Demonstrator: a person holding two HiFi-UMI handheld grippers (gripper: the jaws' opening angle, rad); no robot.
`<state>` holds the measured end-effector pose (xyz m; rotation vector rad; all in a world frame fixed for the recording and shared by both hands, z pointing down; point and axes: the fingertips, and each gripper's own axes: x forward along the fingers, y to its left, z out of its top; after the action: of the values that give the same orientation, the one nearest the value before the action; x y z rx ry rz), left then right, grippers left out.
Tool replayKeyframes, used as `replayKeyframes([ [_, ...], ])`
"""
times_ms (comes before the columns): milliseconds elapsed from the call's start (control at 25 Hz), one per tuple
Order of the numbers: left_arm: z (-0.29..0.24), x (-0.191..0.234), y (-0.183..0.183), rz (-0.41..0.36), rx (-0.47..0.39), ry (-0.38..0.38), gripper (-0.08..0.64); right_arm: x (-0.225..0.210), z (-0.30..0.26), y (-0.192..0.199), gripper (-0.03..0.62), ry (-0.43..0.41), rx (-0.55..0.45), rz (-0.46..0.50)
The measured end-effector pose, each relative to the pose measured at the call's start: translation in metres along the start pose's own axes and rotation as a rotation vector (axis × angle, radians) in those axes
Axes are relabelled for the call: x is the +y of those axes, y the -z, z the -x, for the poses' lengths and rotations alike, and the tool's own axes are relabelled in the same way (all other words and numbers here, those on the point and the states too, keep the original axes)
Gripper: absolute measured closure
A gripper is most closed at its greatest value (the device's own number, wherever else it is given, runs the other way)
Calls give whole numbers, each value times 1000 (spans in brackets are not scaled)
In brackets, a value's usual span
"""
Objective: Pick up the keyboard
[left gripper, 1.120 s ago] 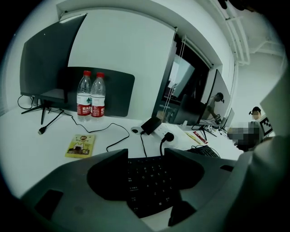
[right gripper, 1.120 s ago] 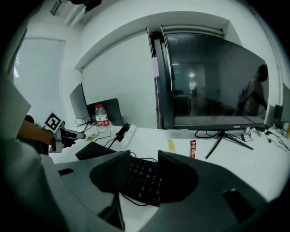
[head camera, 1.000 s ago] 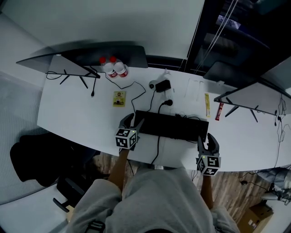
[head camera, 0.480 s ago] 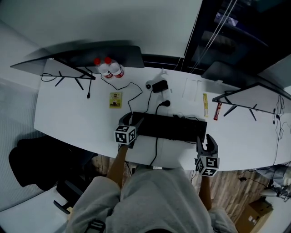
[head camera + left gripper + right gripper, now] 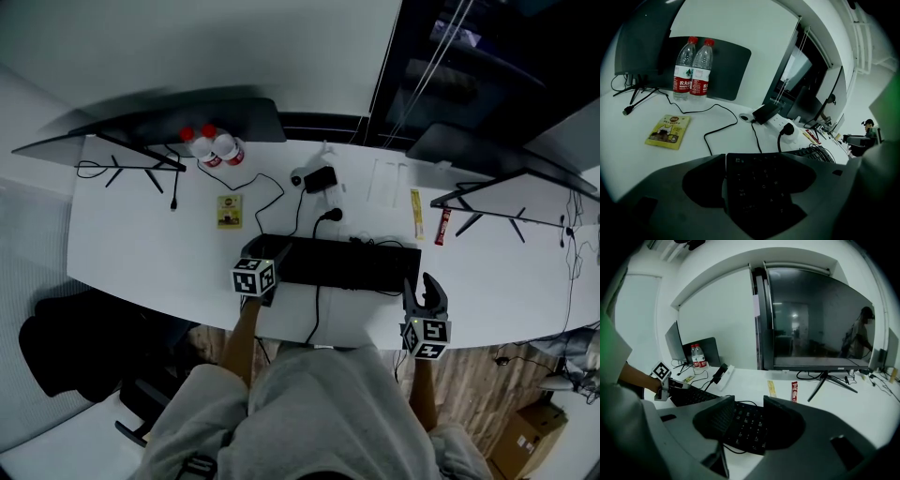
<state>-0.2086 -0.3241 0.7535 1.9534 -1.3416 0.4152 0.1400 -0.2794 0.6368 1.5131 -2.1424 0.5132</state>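
flat black rectangular keyboard [image 5: 342, 264] lying on the white curved desk [image 5: 141, 234]. left gripper [image 5: 267, 251] over its left end, right gripper [image 5: 422, 286] at its right end, both with jaws spread, pinching nothing. could tilt or slip out under a shallow bite; could snag on the thin black cable [image 5: 312, 305] at its front edge.

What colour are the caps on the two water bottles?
Red; the caps show best in left gripper view.

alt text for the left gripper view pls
The left tool, jaws open, straddles the left end of a black keyboard on a white desk. Beyond are a yellow packet, a black cable and two water bottles.
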Motion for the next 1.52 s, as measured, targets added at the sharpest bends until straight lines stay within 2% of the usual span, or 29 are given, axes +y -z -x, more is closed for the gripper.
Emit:
replayKeyframes([
  [520,-4,0,4,22,8,3,238,-12,-20,6,371,-20,14,-50],
  [960,-4,1,5,24,10,3,238,-27,-57,32,249,-61,67,-162],
  [1280,-4,1,5,25,9,4,238,-34,-81,56,221,-65,128,-242],
  [1520,-5,0,5,26,8,6,238,-33,-94,60,206,-74,145,-255],
])
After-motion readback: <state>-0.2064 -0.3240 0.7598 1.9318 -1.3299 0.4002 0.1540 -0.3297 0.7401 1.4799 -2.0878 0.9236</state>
